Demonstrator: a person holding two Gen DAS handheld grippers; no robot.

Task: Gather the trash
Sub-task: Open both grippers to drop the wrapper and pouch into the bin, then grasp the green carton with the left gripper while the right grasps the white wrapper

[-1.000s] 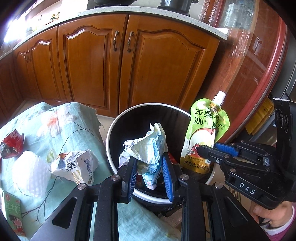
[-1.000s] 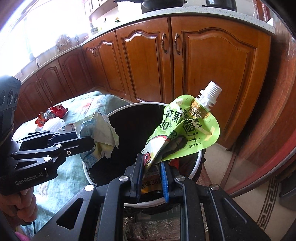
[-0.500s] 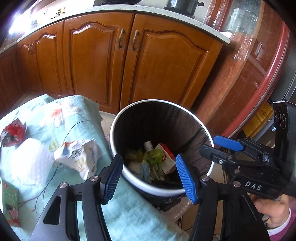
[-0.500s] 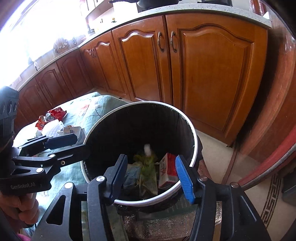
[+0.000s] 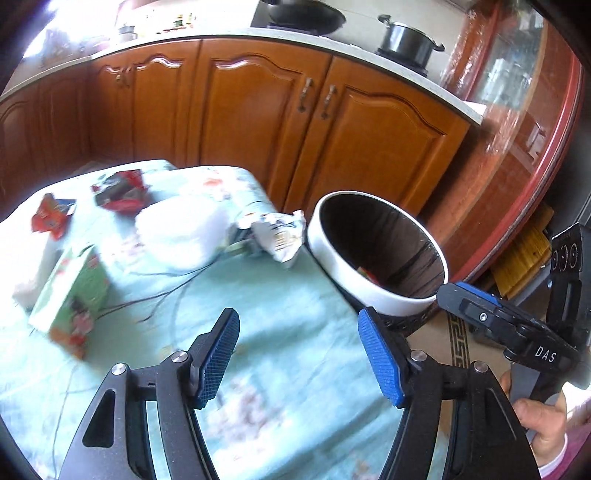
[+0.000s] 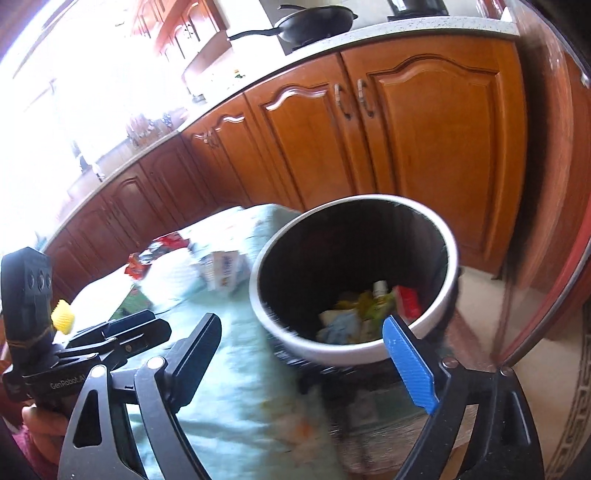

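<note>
Trash is lying in two places: loose on the cloth ahead of the left gripper (image 5: 299, 354), and piled in the bin (image 6: 354, 343) ahead of the right gripper (image 6: 317, 350). Left gripper is hanging over the pale green floral cloth (image 5: 258, 317), blue-padded fingers (image 5: 380, 358) spread wide and gripping nothing. Right gripper is likewise standing wide apart and empty, its blue pad (image 6: 410, 365) crossing the near rim of the bin. Just beyond the left gripper, slightly to its left, a crumpled white wrapper (image 5: 275, 236) is resting at the cloth's edge, right beside the bin's white rim. A blurred white lump (image 5: 181, 232) is sitting next to that wrapper, farther left. Red wrappers (image 5: 118, 190) are lying beyond it toward the cloth's far side, and a green carton (image 5: 70, 295) is resting well to the left of the fingers. Inside the bin, seen from the right wrist camera, a green pouch with a white cap (image 6: 376, 299), a red-and-white carton (image 6: 406, 302) and crumpled paper (image 6: 340, 321) are sitting at the bottom. Wooden cabinets (image 5: 332, 140) are standing behind, a pot (image 5: 406, 40) and a frying pan (image 6: 314, 24) on the counter.
</note>
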